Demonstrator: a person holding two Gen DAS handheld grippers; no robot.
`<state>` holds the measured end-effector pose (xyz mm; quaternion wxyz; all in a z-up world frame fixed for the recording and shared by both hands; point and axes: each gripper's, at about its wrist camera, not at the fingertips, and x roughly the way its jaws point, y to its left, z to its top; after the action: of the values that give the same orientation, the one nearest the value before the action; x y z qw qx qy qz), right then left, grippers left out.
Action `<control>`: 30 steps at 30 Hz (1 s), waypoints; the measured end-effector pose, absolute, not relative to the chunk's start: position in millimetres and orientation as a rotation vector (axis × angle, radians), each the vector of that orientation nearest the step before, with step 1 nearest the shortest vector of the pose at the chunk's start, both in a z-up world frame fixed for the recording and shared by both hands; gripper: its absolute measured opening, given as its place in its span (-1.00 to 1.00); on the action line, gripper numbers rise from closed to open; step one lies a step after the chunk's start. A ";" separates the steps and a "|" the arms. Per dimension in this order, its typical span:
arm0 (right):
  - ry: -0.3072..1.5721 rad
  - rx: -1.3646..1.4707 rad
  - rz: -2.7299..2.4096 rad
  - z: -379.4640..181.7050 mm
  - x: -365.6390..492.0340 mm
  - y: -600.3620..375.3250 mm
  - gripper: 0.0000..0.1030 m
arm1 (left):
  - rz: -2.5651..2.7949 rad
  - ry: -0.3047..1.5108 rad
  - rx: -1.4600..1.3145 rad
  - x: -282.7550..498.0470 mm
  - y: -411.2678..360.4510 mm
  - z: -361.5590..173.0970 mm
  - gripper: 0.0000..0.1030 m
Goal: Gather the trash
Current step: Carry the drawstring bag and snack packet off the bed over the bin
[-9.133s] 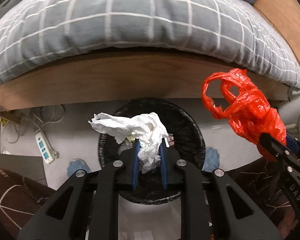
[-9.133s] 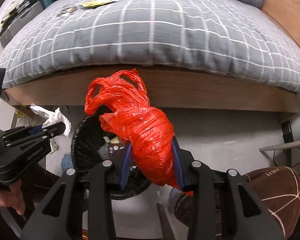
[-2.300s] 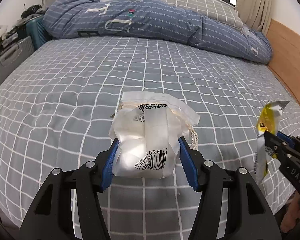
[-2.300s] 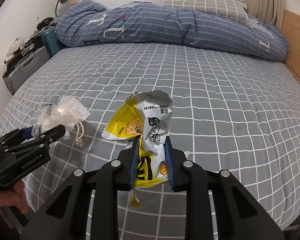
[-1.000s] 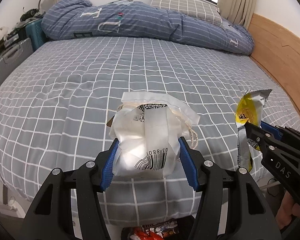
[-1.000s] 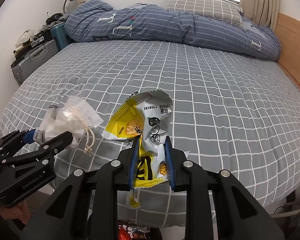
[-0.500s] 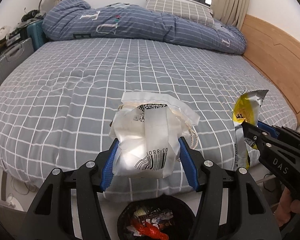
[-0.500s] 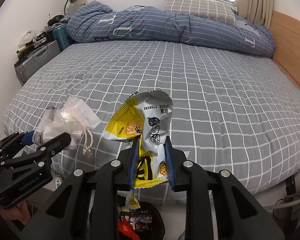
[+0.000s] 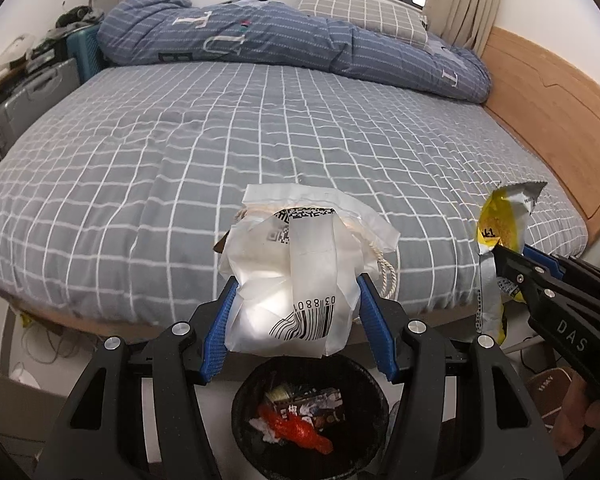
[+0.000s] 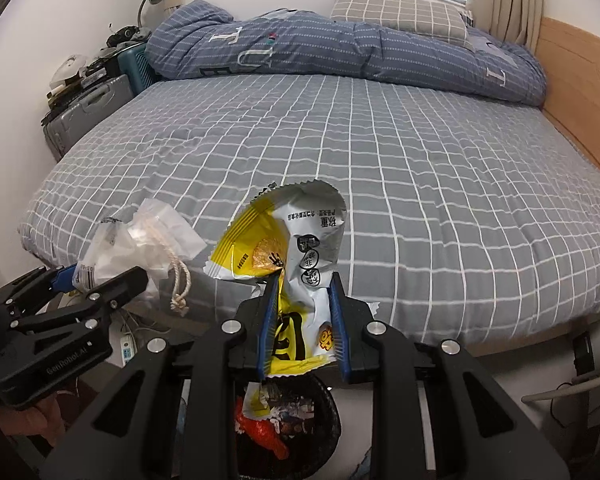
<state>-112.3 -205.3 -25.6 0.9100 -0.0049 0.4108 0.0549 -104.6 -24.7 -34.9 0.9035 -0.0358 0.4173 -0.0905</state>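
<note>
Our left claw (image 9: 298,328) is clamped on a white plastic bag (image 9: 296,276), bunched upright. Our right claw (image 10: 302,320) pinches a yellow snack wrapper (image 10: 296,264), long axis upright, torn mouth up. The black bin (image 9: 364,432) sits below both.

A home bedroom: a wide bed (image 9: 260,136) under a grey checked sheet, a rumpled blue duvet (image 9: 284,44) and pillow (image 9: 360,10) at its far side, curtains (image 9: 460,4) by the window, suitcases (image 10: 88,114) against the wall, a bin (image 9: 312,412) on the floor
</note>
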 end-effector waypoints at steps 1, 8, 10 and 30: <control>0.850 -0.011 0.115 -26.8 -117.2 -204.1 -0.54 | -0.185 0.864 -0.077 -107.3 -23.1 -34.8 0.10; 0.867 -0.012 0.124 -31.3 -139.7 -198.0 -0.54 | -0.181 0.886 -0.080 -130.3 -19.2 -39.5 0.10; 0.873 -0.015 0.128 -33.3 -145.3 -196.4 -0.54 | -0.178 0.895 -0.080 -136.8 -18.4 -41.9 0.10; 1.029 -0.050 0.130 -106.6 -180.3 -183.3 -0.54 | -0.121 1.072 -0.087 -172.5 2.2 -118.2 0.10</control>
<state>-180.3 -183.3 -106.6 0.8683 -0.0237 0.4917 0.0619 -172.5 2.2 -118.2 0.8571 -0.0413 0.5103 -0.0574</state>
